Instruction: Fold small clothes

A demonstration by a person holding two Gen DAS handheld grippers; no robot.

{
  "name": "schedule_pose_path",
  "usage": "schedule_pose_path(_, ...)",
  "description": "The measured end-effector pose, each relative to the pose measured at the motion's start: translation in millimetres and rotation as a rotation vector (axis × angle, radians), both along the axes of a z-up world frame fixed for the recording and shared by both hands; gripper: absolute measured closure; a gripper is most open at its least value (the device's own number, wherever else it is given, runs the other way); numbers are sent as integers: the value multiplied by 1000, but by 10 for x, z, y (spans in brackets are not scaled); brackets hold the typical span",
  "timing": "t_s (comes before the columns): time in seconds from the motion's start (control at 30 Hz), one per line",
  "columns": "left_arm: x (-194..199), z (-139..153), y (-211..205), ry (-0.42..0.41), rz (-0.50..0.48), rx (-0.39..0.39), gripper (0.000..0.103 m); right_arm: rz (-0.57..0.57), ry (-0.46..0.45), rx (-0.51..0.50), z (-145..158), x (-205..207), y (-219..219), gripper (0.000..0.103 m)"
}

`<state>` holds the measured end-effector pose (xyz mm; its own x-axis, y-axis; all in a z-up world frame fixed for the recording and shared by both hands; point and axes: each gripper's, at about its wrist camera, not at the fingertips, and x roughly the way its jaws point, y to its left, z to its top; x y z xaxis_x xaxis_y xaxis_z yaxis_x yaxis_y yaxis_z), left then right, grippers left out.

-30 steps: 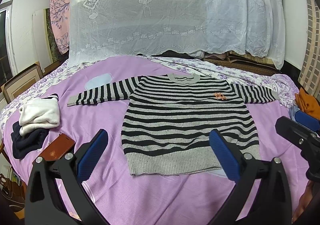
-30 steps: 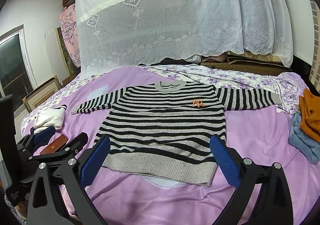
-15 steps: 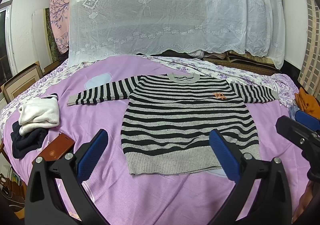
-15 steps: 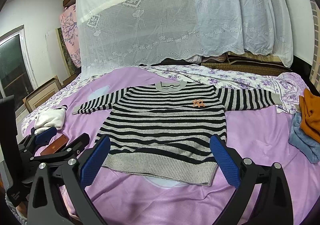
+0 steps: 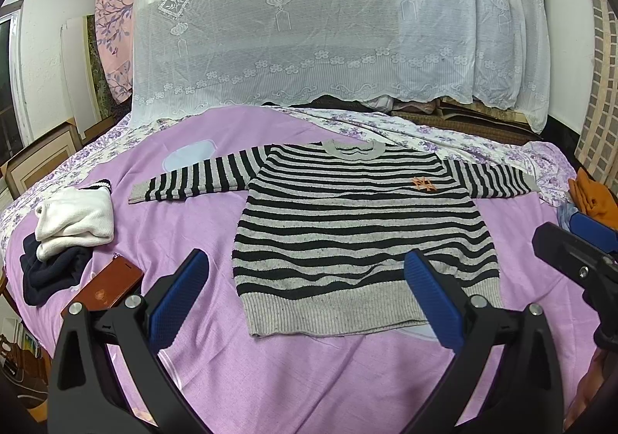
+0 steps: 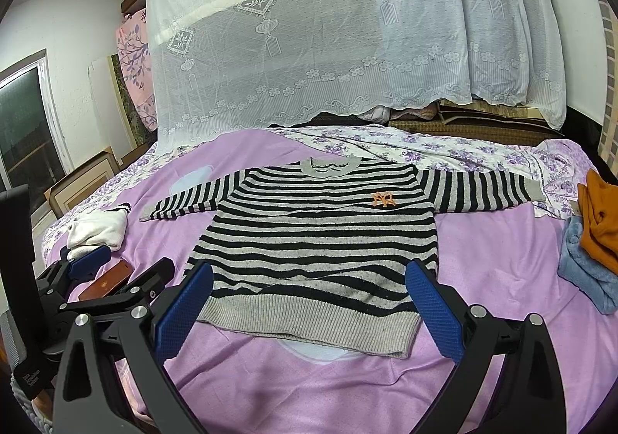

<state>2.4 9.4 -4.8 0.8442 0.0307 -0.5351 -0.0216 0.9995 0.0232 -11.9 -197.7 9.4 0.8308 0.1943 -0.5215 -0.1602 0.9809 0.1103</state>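
Observation:
A small black-and-grey striped sweater (image 5: 359, 229) lies flat on the purple bedsheet (image 5: 289, 376), front up, both sleeves spread out, with an orange logo on the chest. It also shows in the right wrist view (image 6: 320, 237). My left gripper (image 5: 305, 295) is open and empty, hovering before the sweater's grey hem. My right gripper (image 6: 309, 302) is open and empty, also just short of the hem. The left gripper shows at the lower left of the right wrist view (image 6: 116, 279).
A folded white garment (image 5: 73, 221) on a dark one (image 5: 50, 271) and a brown case (image 5: 104, 289) lie at the left. Orange (image 6: 600, 217) and blue (image 6: 587, 268) clothes lie at the right. A lace-covered pile (image 5: 328, 28) stands behind the bed.

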Motion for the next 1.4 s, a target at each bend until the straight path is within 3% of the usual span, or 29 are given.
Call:
schedule_pose_path(0.67, -1, -13, 0, 4, 0, -1, 4, 0, 1, 3, -10, 10, -6, 3)
schedule_pose_path(0.9, 205, -274, 7, 80, 5, -23, 4, -19, 26, 86, -195, 250, -104, 3)
schedule_pose_path(1.17, 948, -652, -11, 201, 65, -8, 4, -108, 68, 197, -505, 935, -753, 3)
schedule_pose_path(1.4, 1590, -643, -117, 214, 98, 24, 4, -272, 17, 519, -599, 1527, -1968, 3)
